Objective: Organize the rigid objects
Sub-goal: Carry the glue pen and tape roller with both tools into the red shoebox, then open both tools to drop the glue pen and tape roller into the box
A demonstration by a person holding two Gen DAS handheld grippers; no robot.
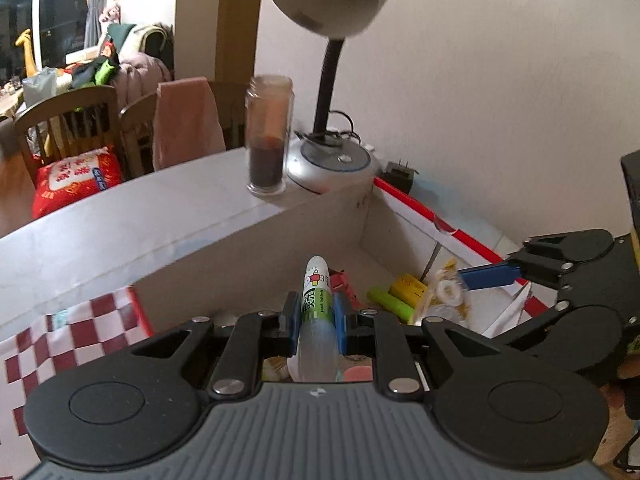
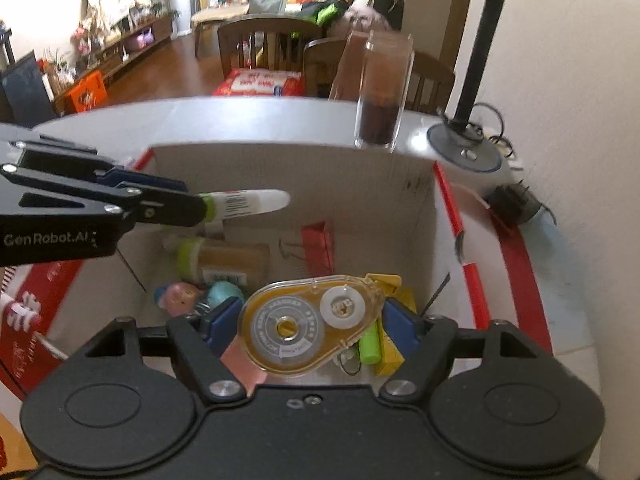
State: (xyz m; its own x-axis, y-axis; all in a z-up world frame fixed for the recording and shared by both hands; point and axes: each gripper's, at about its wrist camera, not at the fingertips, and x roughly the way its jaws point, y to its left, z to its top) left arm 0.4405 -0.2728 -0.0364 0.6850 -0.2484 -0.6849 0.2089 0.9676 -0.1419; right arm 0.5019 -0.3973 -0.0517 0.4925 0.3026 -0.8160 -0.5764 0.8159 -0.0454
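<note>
An open cardboard box sits on a pale table; beyond stand a glass jar, lamp base and wooden chairs. Over the box, the left gripper clamps a glue stick; the right gripper pinches a correction-tape dispenser.

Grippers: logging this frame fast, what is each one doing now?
Left gripper: shut on the glue stick.
Right gripper: shut on the correction tape dispenser.

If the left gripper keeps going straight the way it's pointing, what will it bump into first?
Probably the far cardboard wall of the box. The left gripper, shut on the glue stick, points over the box's contents toward that wall, so the stick's tip would likely touch first. Depth is unclear.
</note>
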